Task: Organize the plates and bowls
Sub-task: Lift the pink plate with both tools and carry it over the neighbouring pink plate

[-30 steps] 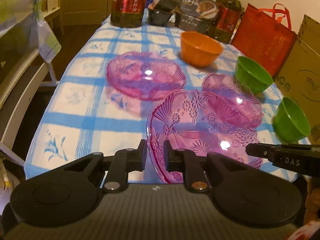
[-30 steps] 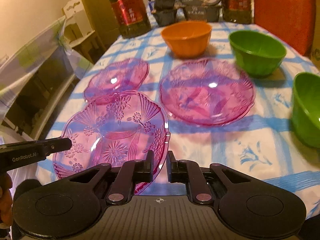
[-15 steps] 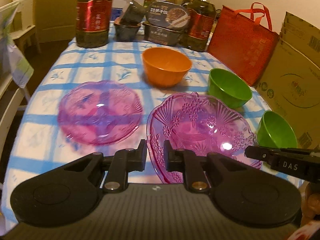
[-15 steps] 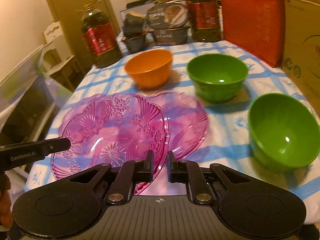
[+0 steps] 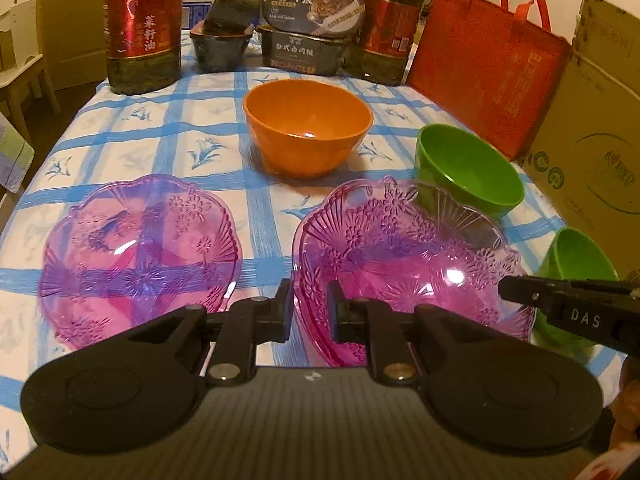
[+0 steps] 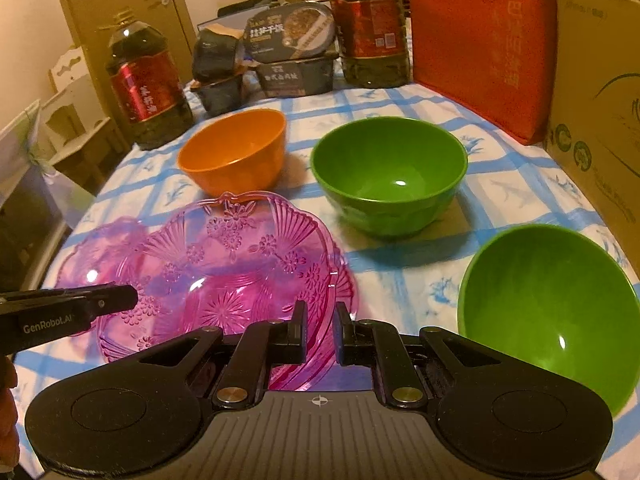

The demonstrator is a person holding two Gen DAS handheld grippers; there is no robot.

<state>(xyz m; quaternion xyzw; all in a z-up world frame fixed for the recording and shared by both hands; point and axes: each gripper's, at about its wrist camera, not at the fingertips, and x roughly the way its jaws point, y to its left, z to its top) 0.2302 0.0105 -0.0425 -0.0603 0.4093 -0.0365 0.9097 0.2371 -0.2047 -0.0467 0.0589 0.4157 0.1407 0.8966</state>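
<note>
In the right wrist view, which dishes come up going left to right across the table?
Held pink plate → orange bowl → far green bowl → near green bowl.

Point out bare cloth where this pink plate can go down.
Bare tablecloth lies between the oil bottle, the orange bowl and the resting pink plate. The right side is crowded: two green bowls, red bag.
</note>
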